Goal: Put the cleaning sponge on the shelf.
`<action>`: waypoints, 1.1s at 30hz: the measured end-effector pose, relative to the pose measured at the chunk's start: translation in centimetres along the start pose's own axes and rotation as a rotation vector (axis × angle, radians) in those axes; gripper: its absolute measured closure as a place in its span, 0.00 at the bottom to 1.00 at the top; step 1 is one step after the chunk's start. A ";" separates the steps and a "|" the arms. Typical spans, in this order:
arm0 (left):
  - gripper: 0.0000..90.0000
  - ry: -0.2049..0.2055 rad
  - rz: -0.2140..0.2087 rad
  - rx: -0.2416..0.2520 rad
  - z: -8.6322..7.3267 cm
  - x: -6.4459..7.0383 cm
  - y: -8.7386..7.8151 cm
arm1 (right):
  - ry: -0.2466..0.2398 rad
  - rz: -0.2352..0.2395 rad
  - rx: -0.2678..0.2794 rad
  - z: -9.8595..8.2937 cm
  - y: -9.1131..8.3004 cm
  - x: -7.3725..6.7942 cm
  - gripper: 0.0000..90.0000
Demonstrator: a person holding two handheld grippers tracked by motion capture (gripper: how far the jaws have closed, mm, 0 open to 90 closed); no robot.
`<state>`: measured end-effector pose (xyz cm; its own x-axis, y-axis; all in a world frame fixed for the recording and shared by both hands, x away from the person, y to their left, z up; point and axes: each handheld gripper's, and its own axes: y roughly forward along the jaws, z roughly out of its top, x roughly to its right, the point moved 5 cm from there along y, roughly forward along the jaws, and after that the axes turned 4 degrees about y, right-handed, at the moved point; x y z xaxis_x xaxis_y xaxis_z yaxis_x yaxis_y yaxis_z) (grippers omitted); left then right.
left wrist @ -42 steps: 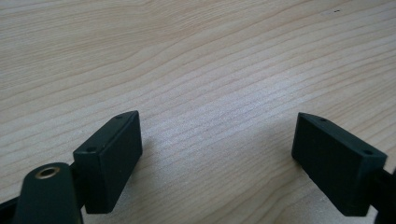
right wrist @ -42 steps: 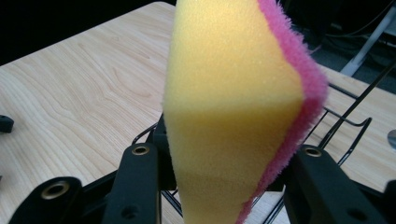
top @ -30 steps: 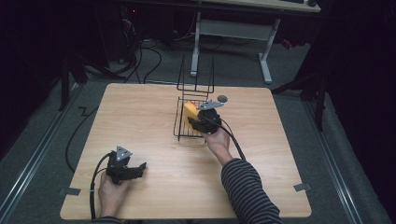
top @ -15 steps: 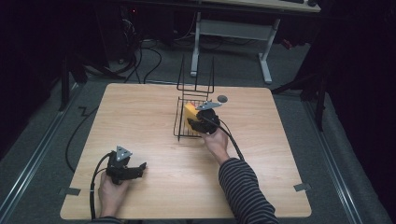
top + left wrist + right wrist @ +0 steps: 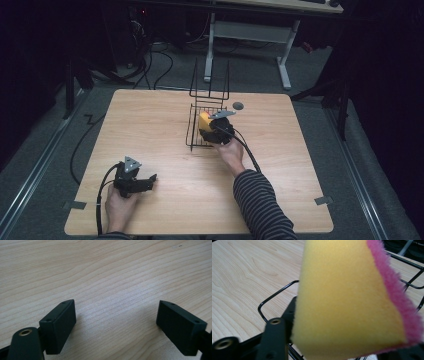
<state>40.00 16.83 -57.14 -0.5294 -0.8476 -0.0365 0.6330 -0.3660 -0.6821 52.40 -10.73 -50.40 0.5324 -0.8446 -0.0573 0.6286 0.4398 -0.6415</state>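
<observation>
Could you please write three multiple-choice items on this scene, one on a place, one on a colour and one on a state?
1. Where is the sponge?
A. Flat on the table beside the left hand
B. Held by the right tongs at the wire rack
C. On the floor under the far desk

2. What colours does the sponge show?
A. Yellow with a pink scouring side
B. Green with a black side
C. Plain white

3. How do the left tongs stand?
A. Shut on a cloth
B. Shut on the rack
C. Open above bare table, holding nothing

Answers: 1 B, as the high view shows yellow at the right tongs over the rack. 2 A, as the right gripper view shows yellow foam edged in pink. 3 C, as the left gripper view shows the jaws wide apart with wood between them.
</observation>
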 end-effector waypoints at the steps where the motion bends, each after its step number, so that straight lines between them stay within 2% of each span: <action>1: 0.18 0.001 0.001 0.000 0.0 0.0 0.0 | -0.003 0.003 0.000 0.0 0.0 0.1 0.47; 6: 0.18 0.001 0.000 0.000 0.0 0.0 0.0 | 0.001 0.020 0.005 0.1 -0.2 0.2 0.39; 12: 0.18 0.001 0.000 0.000 0.0 0.0 0.0 | 0.012 0.050 0.005 0.2 -0.7 0.1 0.34; 15: 0.18 0.000 0.000 0.000 0.0 0.0 0.0 | 0.004 0.055 0.004 0.2 -0.9 0.2 0.33; 19: 0.19 0.000 0.000 0.000 0.0 0.0 0.0 | 0.027 0.069 0.004 0.3 -1.3 0.3 0.32; 33: 0.19 -0.002 -0.003 0.000 0.0 0.0 0.0 | 0.021 0.084 0.008 0.0 -1.9 0.4 0.29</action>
<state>40.01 16.84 -57.13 -0.5302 -0.8472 -0.0334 0.6313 -0.3682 -0.6826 51.40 -11.96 -49.22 0.5712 -0.8109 -0.1270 0.5866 0.5116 -0.6278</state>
